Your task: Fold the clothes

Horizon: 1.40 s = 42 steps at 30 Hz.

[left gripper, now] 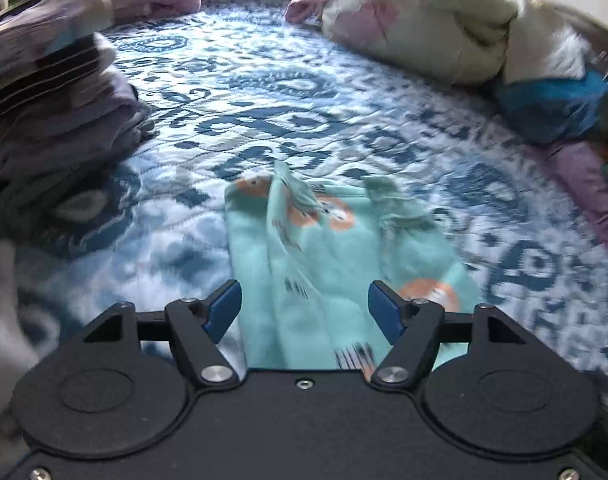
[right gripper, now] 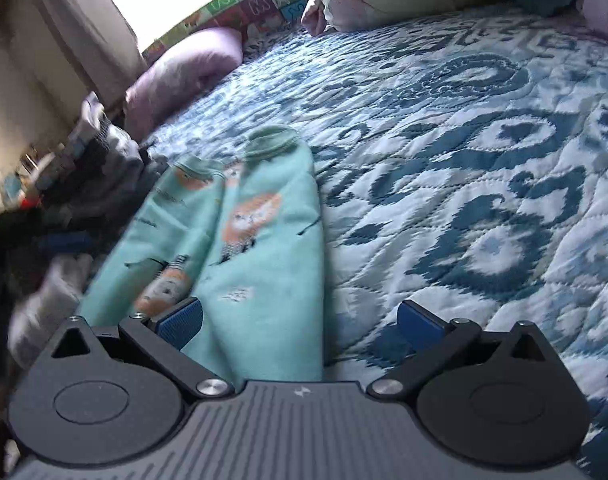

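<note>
A soft mint garment [left gripper: 324, 248] printed with orange animal faces lies rumpled on the quilted blue-and-white bedspread [left gripper: 263, 92]. The left gripper [left gripper: 304, 306] and right gripper [right gripper: 299, 320] hover above it, blue-padded fingers [right gripper: 181, 320] spread apart. A blurred stack at left, perhaps folded clothes [left gripper: 51, 120], is cropped.

Left claw [left gripper: 304, 309] jaws spread wide, right claw [right gripper: 299, 322] jaws likewise spread, both empty

Both tongs, left tongs [left gripper: 304, 306] and right tongs [right gripper: 299, 322], are showing black linkages, blue pads, silver screws along the bottom of the frame.
</note>
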Motion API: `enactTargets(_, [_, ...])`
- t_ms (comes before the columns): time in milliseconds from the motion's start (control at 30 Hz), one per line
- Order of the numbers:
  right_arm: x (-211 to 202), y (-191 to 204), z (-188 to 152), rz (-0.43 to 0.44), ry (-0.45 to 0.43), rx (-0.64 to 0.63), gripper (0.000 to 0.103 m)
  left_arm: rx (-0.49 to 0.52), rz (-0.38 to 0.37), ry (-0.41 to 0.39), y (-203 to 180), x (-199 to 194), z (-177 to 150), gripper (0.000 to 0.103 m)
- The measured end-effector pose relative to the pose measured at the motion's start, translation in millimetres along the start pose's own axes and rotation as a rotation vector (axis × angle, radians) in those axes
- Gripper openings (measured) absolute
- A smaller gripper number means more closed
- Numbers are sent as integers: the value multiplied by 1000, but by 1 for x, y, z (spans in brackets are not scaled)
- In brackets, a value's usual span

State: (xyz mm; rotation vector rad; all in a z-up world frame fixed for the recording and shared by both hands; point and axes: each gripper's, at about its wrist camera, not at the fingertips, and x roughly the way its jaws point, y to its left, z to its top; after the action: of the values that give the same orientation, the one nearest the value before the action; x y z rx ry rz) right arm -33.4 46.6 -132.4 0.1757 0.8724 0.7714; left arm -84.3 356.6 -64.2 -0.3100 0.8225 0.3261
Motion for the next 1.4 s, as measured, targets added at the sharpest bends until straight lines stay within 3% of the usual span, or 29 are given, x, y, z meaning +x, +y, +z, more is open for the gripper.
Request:
enactTargets(133, [10,2,4,-11,-6,-71,103,35,18,52,-2,38,26,61])
enactTargets(300, [19,-2,4,-1,20,-73,103,99,79,110,-7,73,44,39])
enactTargets(367, [18,-2,5,1,16,-87,103,107,84,118,-8,78,47,27])
enactTargets(433, [18,-3,6,4,20,-87,103,114,103,120,-10,81,51,3])
enactTargets(600, [20,-7,5,2,24,-76,103,126,132,29,-13,49,45,3])
enactTargets(933, [16,4,-1,2,14,-78,103,144,169,-200,1,-74,24,3])
enactTargets(1100, [16,15,-9,-10,9,-123,103,130,226,-304,25,-128,-6,3])
enactTargets(1400, [17,23,-24,-44,-2,-166,103,11,331,-392,81,-168,-69,3])
